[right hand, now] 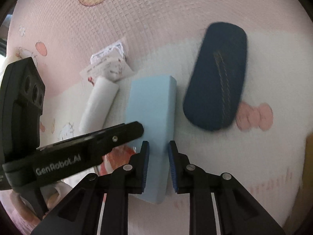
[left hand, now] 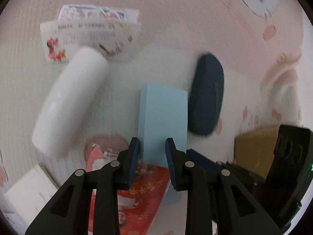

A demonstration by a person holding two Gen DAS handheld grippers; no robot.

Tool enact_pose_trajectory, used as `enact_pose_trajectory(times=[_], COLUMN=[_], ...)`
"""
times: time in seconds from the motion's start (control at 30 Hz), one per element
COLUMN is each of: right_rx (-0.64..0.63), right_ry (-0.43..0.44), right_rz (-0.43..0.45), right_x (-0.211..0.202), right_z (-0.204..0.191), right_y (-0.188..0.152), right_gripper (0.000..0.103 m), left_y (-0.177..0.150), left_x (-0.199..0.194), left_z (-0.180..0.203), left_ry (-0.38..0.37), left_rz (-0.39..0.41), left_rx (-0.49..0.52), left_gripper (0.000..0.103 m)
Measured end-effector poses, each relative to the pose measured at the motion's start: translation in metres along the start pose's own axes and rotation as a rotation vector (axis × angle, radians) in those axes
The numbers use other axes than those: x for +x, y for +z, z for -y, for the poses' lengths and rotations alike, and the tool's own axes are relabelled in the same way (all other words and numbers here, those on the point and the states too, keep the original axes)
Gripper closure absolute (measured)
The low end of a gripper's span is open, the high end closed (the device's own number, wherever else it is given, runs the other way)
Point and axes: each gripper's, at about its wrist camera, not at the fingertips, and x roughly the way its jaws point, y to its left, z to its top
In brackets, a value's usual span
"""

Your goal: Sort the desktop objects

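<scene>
Sorting looks unfinished: the blue block (right hand: 154, 105), white tube (left hand: 72, 99), dark case (right hand: 217, 74) and papers (left hand: 92, 37) lie scattered on the counter (right hand: 156, 19), both grippers' jaws released around the block.

Dim, soft indoor light; both fisheye views smeared by motion blur.

The dark blue pouch (right hand: 216, 76) and white tube (left hand: 72, 101) have streaked edges, and print on the paper packets (left hand: 90, 35) is unreadable. The black jaws stay sharp. Straight lines bow toward the dark circular rim. Shadows are faint, with no glare; the cloth's weave (right hand: 156, 19) shows clearest in the right view.
</scene>
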Motion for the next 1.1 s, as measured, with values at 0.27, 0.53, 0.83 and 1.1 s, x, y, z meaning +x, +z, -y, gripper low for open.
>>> enact_pose_trajectory(times=[0.27,0.53,0.83,1.1], right_rx=[0.014,0.029,-0.003,-0.019], right_ry=[-0.017,-0.046,-0.067,-0.064], right_rz=[0.008,0.016,0.026,0.059], right_x=[-0.019,-0.046,-0.062,-0.08], right_z=[0.015,0.037,0.042,0.043], right_y=[-0.044,-0.091,-0.132,-0.138], right_gripper=[0.084,0.084,0.084,0.084], left_y=[-0.042,-0.088,-0.135,-0.163], left_x=[0.006,0.011,0.017,0.018], left_z=[0.014,0.034,0.025,0.003], left_ry=[-0.038,-0.059,-0.168,-0.289], left_rz=[-0.042,-0.062,-0.064,-0.019], left_rx=[0.008,0.018,-0.119,-0.272], left_gripper=[0.072,0.072,0.07,0.07])
